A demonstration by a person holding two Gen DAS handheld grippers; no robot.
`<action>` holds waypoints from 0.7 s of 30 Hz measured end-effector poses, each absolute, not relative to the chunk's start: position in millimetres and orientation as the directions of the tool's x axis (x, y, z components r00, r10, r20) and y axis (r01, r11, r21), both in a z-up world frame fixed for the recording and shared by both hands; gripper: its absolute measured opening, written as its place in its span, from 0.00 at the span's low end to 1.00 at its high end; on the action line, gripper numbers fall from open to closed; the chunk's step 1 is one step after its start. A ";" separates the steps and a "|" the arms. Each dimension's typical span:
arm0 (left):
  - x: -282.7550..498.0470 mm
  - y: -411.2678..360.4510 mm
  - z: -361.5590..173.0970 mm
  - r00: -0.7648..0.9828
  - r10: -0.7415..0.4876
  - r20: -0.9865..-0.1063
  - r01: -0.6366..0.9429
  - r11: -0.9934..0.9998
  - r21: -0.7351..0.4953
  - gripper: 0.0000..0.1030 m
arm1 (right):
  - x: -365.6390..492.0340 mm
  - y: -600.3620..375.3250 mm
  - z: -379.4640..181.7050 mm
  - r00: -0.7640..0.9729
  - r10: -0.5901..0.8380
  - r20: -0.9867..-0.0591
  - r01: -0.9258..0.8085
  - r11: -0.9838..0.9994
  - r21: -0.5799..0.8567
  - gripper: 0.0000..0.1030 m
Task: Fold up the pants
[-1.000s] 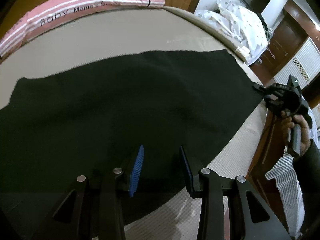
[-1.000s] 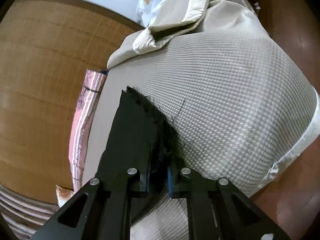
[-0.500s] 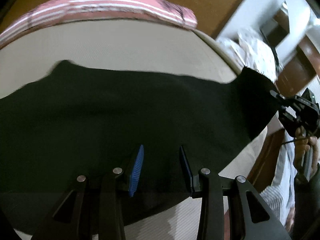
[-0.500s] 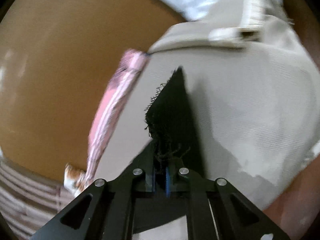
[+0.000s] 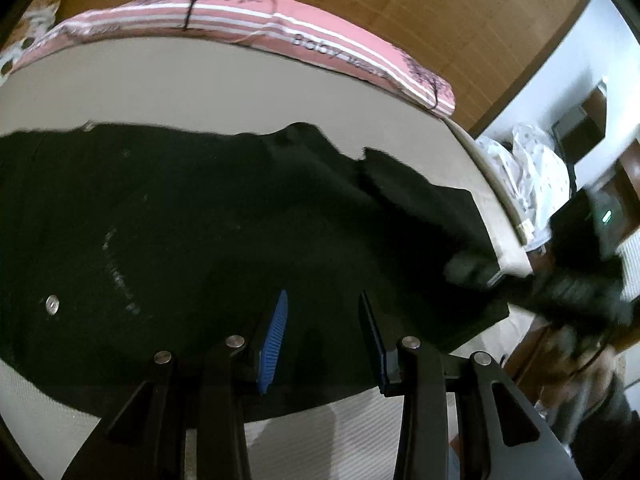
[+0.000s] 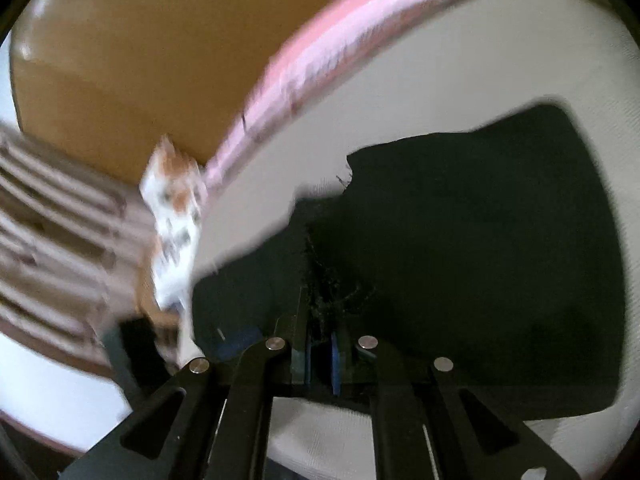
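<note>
Black pants [image 5: 200,220] lie spread across the beige bed [image 5: 200,80], with a metal waist button [image 5: 52,304] at the left. My left gripper [image 5: 324,340] hovers over their near edge, its blue pads apart and nothing pinched between them. My right gripper [image 6: 322,356] is shut on the frayed leg end and holds it above the rest of the pants [image 6: 480,240]. In the left wrist view the right gripper [image 5: 472,270] is a blur at the right, and the raised leg is doubled back over the garment.
A pink striped pillow [image 5: 320,48] lies along the far side of the bed against a wooden headboard. White spotted bedding [image 5: 532,168] is piled past the right corner. A person's hand [image 5: 580,360] holds the right gripper. The bed's [image 6: 440,80] near edge runs just below my fingers.
My right gripper has lifted the leg end off the bed and swung it fast to the left over the pants. My left gripper slid left along the near edge, bringing the waist button into view.
</note>
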State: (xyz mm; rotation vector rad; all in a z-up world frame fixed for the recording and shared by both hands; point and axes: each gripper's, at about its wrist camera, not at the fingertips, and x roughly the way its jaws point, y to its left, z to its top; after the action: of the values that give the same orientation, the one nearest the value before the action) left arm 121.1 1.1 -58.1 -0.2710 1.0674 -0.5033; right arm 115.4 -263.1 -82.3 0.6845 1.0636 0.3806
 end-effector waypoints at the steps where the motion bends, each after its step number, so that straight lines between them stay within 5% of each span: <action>1: 121.8 3.3 -59.2 0.384 -0.520 -0.763 0.260 0.854 -0.451 0.37 | 114.1 -248.5 -93.4 0.411 0.576 -0.707 0.029 0.766 0.642 0.08; 9: 125.9 2.5 -60.0 0.383 -0.543 -0.747 0.264 0.839 -0.475 0.37 | 106.7 -224.0 -119.7 0.354 0.532 -0.769 0.030 0.815 0.578 0.08; 14: 128.4 -3.6 -54.0 0.385 -0.554 -0.738 0.279 0.832 -0.479 0.37 | 107.9 -220.3 -124.0 0.306 0.529 -0.792 0.014 0.829 0.559 0.20; 16: 131.2 -8.0 -50.1 0.385 -0.556 -0.737 0.293 0.831 -0.473 0.37 | 105.6 -216.5 -119.3 0.267 0.563 -0.782 -0.010 0.813 0.582 0.36; 21: 140.5 -32.7 -37.5 0.384 -0.584 -0.715 0.345 0.809 -0.475 0.37 | 87.4 -231.8 -81.1 0.340 0.515 -0.787 -0.074 0.849 0.524 0.36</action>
State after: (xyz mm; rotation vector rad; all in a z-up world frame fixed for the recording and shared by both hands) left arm 140.5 -32.7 -37.5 -0.2659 1.0161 -0.6004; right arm 87.4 -231.8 -81.1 0.4360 1.1690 0.3997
